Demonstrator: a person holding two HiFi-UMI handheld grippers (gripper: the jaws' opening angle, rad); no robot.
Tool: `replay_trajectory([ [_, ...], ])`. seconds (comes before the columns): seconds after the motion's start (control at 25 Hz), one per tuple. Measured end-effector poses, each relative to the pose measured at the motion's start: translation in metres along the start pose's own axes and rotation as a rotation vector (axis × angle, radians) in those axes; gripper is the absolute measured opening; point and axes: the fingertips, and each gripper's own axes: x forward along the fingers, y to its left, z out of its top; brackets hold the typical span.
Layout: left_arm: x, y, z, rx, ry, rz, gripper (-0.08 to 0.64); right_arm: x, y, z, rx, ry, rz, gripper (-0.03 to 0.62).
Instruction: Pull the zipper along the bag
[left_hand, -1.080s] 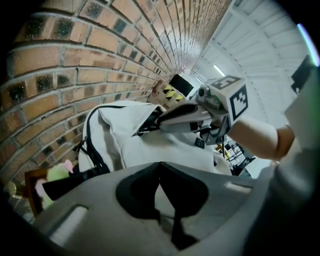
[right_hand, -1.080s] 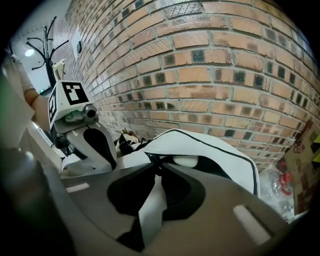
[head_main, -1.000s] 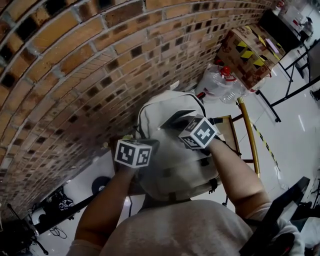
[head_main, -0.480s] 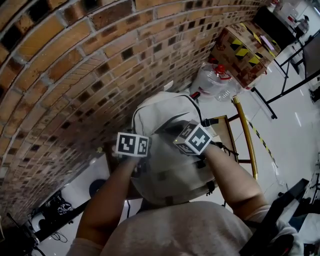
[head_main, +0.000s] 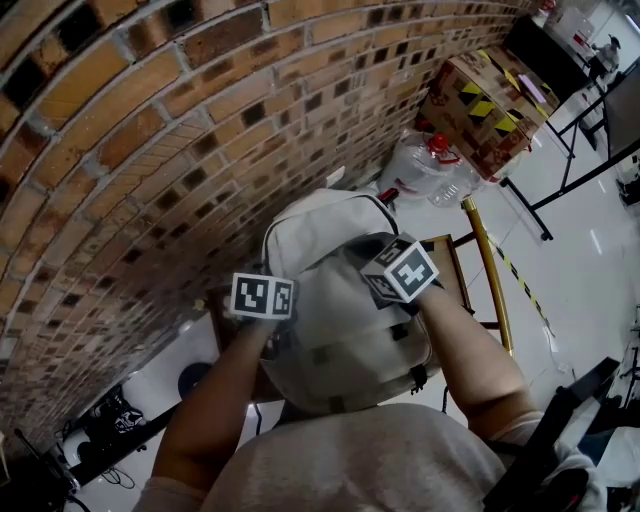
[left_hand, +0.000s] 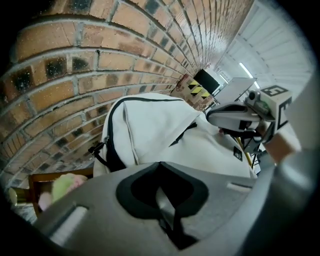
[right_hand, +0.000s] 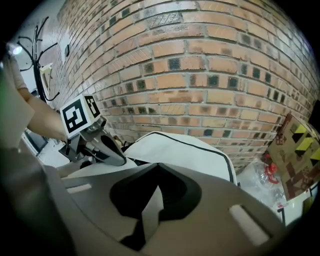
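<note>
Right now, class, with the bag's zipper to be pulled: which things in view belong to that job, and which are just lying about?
Belongs to the job: backpack; left gripper, jaws together; right gripper, jaws just closed, whether on anything unclear.
Just lying about: water jug; taped cardboard box; yellow rail; brick wall.

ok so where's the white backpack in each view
Head view: white backpack at centre, against the wall.
Left gripper view: white backpack at centre, just above the jaws.
Right gripper view: white backpack at lower centre, beyond the jaws.
Shared landmark: the brick wall behind it.
</note>
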Motion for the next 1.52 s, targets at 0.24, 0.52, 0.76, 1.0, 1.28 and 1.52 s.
replay_trajectory([
  [0.24, 0.0, -0.002, 0.0, -0.003, -0.005, 0.002, 0.002, 0.002, 0.007, -0.004, -0.047, 0.033, 0.015, -0.002],
  [0.52, -0.001, -0.002, -0.001, -0.007, -0.003, -0.003, 0.002, 0.012, 0.019, -0.008, -0.097, 0.074, 0.075, 0.036],
  [0.76, -0.001, -0.002, 0.0, -0.005, -0.009, 0.0, 0.002, 0.021, 0.02, -0.008, -0.132, 0.099, 0.078, 0.094],
  [1.0, -0.002, -0.002, -0.001, 0.012, -0.037, 0.017, 0.002, 0.033, 0.021, -0.006, -0.172, 0.141, 0.037, 0.09],
  [1.28, -0.001, -0.001, -0.002, -0.001, -0.033, 0.002, 0.002, 0.033, 0.015, -0.011, -0.201, 0.15, -0.006, 0.009],
  [1.52, 0.001, -0.001, -0.002, 0.006, -0.023, 0.005, 0.002, 0.022, 0.009, -0.01, -0.17, 0.119, -0.015, 0.008],
])
